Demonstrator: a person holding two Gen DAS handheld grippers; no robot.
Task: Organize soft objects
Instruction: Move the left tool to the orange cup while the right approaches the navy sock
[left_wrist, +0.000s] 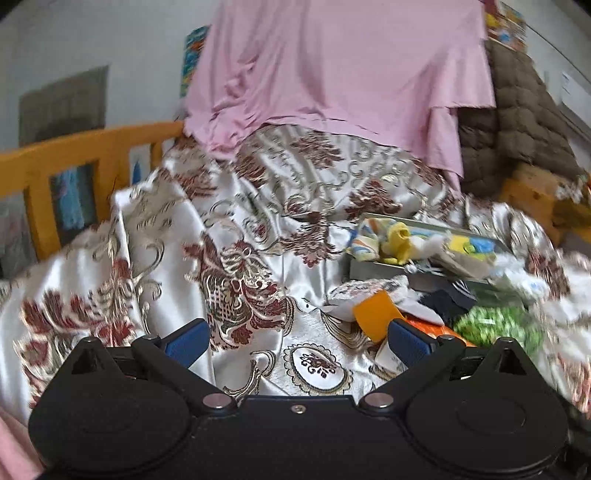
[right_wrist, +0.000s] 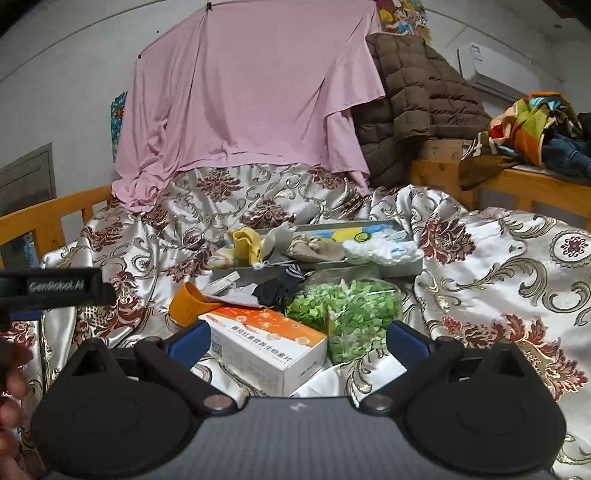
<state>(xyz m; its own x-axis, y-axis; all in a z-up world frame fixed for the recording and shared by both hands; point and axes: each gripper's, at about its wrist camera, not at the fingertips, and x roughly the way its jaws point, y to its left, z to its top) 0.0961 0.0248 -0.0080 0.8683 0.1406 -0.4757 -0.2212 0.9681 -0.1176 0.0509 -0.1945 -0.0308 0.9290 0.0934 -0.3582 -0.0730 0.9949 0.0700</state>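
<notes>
Grippers hung empty, fingers spread: the right gripper (right_wrist: 298, 341) over an orange box (right_wrist: 264, 341) and green bag (right_wrist: 349, 310), the left gripper (left_wrist: 297, 341) beside. Socks (right_wrist: 275, 288) lay beyond, before the gray tray (right_wrist: 406, 267); slippery bedspread (right_wrist: 498, 258) risked snagging instead.

Small socks and cloths (right_wrist: 258, 243) heaped in grey tray (right_wrist: 406, 267), dark socks (right_wrist: 275, 290) just outside.

Black tongs (left_wrist: 295, 341) — blue pads (left_wrist: 184, 341), silver pivot screws; right tongs (right_wrist: 297, 341) alike.
</notes>
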